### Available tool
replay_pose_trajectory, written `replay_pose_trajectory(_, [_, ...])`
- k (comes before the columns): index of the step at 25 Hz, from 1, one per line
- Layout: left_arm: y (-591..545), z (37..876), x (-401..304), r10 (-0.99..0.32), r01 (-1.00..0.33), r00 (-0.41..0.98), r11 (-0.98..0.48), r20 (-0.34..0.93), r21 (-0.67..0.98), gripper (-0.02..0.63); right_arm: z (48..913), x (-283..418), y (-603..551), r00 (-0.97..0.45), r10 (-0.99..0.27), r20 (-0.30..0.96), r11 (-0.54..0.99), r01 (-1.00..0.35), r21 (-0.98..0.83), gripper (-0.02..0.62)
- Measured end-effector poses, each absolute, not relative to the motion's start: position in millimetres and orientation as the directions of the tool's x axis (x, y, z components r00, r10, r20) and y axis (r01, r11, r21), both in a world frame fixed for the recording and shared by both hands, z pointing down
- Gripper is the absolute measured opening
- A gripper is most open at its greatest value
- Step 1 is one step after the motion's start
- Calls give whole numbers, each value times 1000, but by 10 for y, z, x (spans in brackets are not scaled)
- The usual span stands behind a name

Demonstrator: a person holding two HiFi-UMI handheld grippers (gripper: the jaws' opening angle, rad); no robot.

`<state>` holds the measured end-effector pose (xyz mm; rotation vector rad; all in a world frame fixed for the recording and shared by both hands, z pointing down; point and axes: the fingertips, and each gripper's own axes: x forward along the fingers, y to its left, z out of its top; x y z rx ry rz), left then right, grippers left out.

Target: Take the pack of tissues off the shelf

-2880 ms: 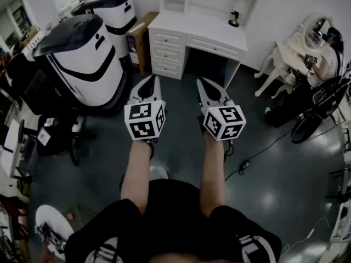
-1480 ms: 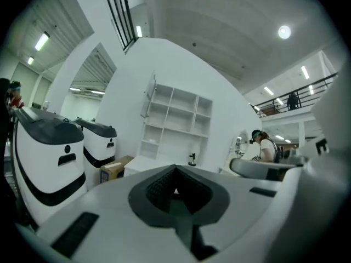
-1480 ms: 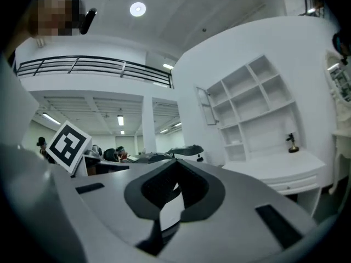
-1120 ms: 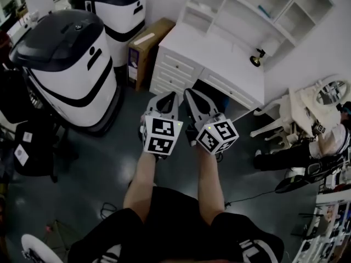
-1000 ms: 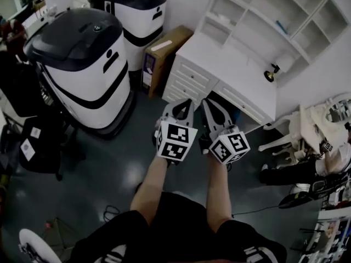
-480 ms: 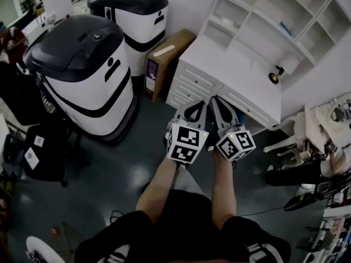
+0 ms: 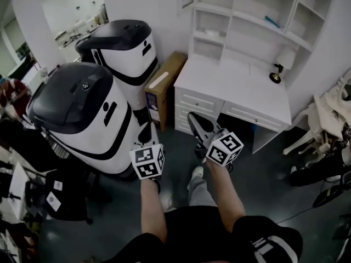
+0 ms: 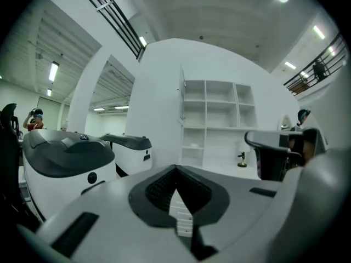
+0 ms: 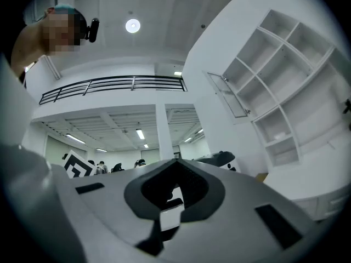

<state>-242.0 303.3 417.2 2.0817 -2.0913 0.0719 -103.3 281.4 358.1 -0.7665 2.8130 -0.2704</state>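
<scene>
Left tongs [image 7: 146,127]: pressed together, tips meeting, nothing between them in the left gripper view [image 8: 176,167]. Right tongs [image 7: 192,117]: likewise pressed together and carrying nothing [image 9: 176,161]. I see both held in the air over the dark floor in front of the white desk with drawers [image 7: 241,92], touching nothing.

The white open-compartment shelf unit [image 7: 249,19] stands on the desk against the wall. In its left column, in the compartment above the lowest one, lies a small pale flat item that I read as the pack of tissues [image 7: 211,33]; it is too small to confirm. It sits well apart from both tongs. A thin blue object [image 7: 272,21] lies in a compartment further right.
</scene>
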Motion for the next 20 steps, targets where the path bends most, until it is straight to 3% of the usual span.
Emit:
replay_pose_trajectory(3, [2783, 4363, -2088, -974, -995, 83, -70, 212, 67, 6, 3825, -922, 2553, -828, -549, -115, 820, -506, -269, 8])
replay_pose_trajectory(7, [2349, 4545, -1767, -947, -979, 202, -204, 249, 18, 6, 3974, -672, 2060, -760, -636, -137, 705, -500, -504, 8])
replay_pose_trajectory(10, [1763, 4642, -1563, -926, -965, 261, -255, 271, 57, 6, 3842, -607, 1589, -757, -640, -131, 723, -535, -438, 8])
replay_pose_trajectory(14, [947, 4718, -1531, -925, -970, 234, -200, 300, 140, 6, 3793, -336, 953, -737, -661, -142, 709, -550, -441, 8])
replay_pose_trajectory(20, [-36, 4322, -1004, -925, -945, 319, -294, 209, 141, 6, 3571, 584, 23, -631, -761, -153, 631, -661, -406, 8])
